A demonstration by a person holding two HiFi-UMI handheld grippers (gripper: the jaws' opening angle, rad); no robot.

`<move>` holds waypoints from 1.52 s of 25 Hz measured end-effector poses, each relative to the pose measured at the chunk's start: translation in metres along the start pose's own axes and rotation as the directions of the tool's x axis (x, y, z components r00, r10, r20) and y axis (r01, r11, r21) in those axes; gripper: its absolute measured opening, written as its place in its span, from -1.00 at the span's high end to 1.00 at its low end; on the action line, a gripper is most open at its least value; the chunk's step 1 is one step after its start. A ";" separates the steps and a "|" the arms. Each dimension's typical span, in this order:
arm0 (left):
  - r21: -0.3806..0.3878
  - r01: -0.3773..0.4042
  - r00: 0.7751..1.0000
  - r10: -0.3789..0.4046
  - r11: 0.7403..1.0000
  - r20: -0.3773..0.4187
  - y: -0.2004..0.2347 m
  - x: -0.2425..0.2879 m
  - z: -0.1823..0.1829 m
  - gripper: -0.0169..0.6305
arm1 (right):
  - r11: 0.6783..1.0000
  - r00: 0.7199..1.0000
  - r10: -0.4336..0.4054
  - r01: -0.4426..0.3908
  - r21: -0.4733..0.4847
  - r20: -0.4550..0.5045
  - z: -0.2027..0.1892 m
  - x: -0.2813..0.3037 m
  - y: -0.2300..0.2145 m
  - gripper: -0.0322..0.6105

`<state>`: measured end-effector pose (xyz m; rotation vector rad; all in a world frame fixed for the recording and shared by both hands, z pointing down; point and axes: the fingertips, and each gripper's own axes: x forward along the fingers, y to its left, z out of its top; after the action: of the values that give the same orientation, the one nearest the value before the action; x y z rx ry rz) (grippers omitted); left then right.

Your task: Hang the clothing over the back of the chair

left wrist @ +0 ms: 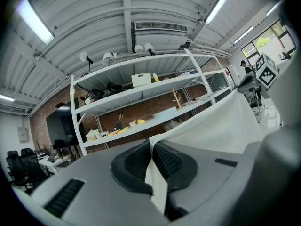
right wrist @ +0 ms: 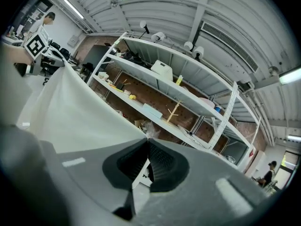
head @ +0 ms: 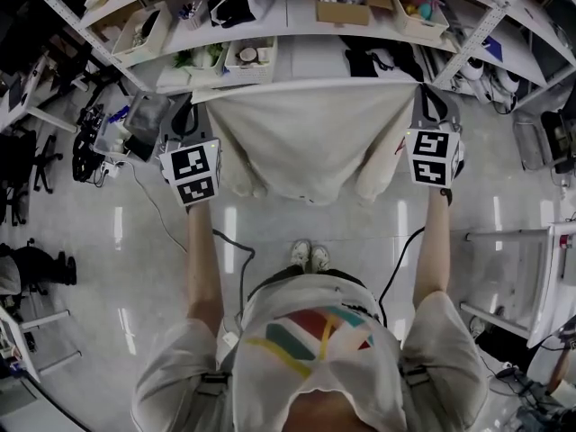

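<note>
Clothing (head: 310, 142) (white, spread taut) | left claw (left wrist: 151, 147) clenched on corner | right claw (right wrist: 147, 145) likewise

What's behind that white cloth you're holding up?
A shelf rack with boxes shows above the cloth. Whatever stands lower behind it is covered.

Pale tee (head: 315, 367), coloured stripes (head: 301, 336), white shoes (head: 309, 256) — black-and-white marker cubes (head: 191, 171).

The left forearm (head: 203, 259) and right forearm (head: 434, 250) stretch forward, well apart and roughly parallel. The left gripper (head: 192, 102) and right gripper (head: 421, 88) each have their jaws pinched tight on the white cloth garment (head: 306, 142).
</note>
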<state>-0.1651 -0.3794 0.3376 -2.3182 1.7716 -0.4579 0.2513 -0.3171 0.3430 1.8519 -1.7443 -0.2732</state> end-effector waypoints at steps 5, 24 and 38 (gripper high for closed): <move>0.002 0.014 0.998 -0.014 1.000 -0.061 -0.006 0.011 -0.027 0.89 | 0.999 0.998 0.039 -0.039 -0.009 -0.051 -0.020 0.013 0.017 0.88; -0.017 0.068 0.964 -0.070 0.998 -0.255 -0.030 0.026 -0.126 0.89 | 0.987 0.965 0.154 -0.159 -0.008 -0.213 -0.097 0.032 0.080 0.88; -0.032 0.104 0.912 -0.108 0.994 -0.395 -0.060 0.019 -0.205 0.89 | 0.972 0.923 0.222 -0.236 -0.005 -0.315 -0.156 0.027 0.119 0.88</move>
<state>-0.1785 -0.3741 0.5518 -2.4712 1.8108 -1.0034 0.2349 -0.3001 0.5401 1.5425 -1.6942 0.0729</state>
